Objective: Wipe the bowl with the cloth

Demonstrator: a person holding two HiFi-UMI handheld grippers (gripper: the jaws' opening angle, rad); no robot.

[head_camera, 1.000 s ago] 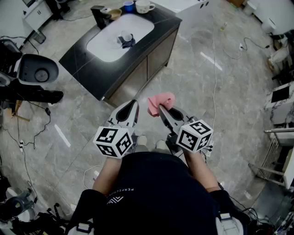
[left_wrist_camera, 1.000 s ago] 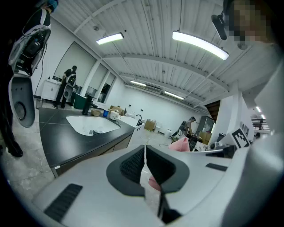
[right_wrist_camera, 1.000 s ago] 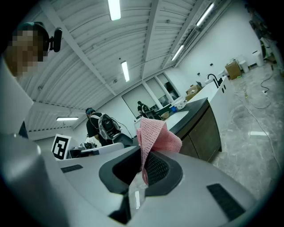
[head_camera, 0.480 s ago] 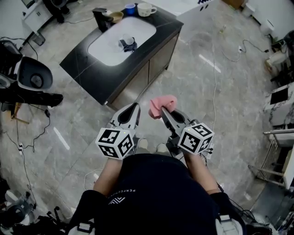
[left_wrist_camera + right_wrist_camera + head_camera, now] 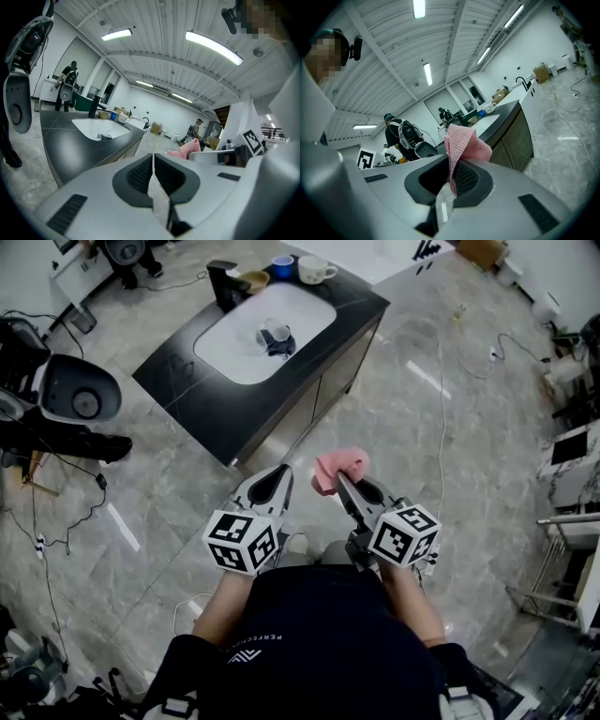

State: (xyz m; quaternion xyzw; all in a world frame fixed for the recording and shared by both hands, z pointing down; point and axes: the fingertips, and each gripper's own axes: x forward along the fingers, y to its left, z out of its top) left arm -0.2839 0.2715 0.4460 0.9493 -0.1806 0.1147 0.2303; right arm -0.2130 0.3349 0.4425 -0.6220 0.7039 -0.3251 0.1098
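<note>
Right gripper (image 5: 339,482), low centre in the head view, pinched the pink cloth (image 5: 339,466), well apart from the tan bowl (image 5: 253,279) on the counter (image 5: 178,371) at upper left; the left gripper view showed the left gripper (image 5: 153,159) closed and empty; in the right gripper view only a thin fold was caught, so wiping could tug it free.

Head view looks steeply down from above; both gripper views face the counter (image 5: 178,381) all three share.

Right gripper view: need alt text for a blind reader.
The right gripper has its jaws shut on a pink cloth that sticks up between them. Beyond is a dark counter with a white sink.
</note>
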